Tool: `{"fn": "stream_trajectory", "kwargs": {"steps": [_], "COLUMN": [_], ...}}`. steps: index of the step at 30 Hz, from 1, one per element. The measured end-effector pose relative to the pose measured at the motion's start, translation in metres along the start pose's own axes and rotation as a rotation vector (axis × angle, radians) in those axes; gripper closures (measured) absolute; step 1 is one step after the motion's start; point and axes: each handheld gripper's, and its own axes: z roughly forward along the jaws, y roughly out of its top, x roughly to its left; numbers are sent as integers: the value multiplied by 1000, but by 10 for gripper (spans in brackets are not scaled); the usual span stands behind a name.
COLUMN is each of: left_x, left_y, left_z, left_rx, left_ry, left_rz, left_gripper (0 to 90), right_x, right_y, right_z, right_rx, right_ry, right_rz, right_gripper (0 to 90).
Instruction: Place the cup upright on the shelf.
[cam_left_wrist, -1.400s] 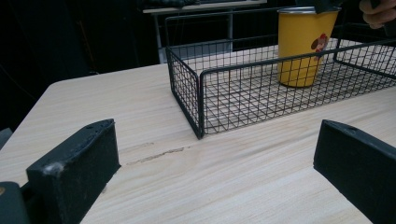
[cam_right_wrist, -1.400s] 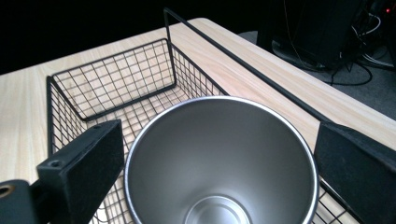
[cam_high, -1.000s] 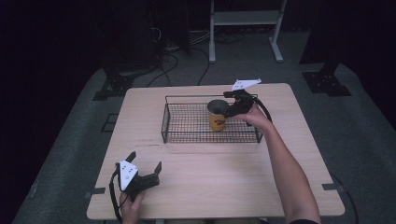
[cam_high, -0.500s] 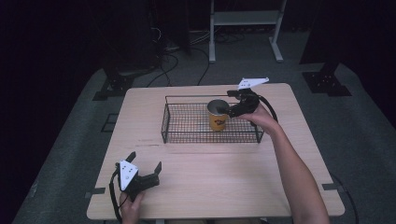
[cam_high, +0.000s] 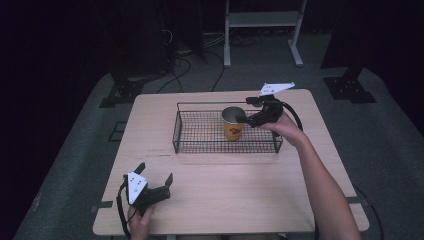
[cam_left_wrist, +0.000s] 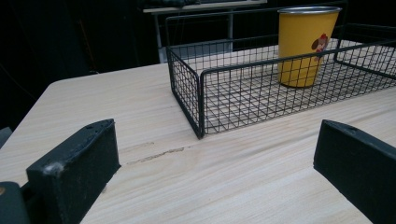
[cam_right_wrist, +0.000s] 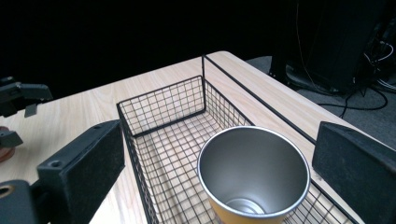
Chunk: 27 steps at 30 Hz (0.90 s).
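Cup (cam_high: 233, 125) upright inside wire basket (cam_high: 200, 145)

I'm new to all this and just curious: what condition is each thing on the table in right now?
Yellow cup: upright, empty, standing in the basket.
Wire basket: on the table, holding the cup.
Right gripper: fingers open, above the cup.
Left gripper: fingers open, holding nothing.
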Motion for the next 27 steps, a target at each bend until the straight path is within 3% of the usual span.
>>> {"fn": "stream_trajectory", "kwargs": {"steps": [10,19,27], "left_x": [0,0,-1], "left_y": [0,0,0], "left_z": [0,0,0], "left_rx": [1,3,4], "left_ry": [0,2,3], "left_rz": [1,3,4], "left_gripper": [0,0,0], "right_x": [5,5,8], "right_y": [1,-7,-15], "right_z": [-13,-27,-40], "right_rx": [-11,7,-14], "right_ry": [13,16,15], "right_rz": [3,25,34], "right_gripper": [20,20,21]}}
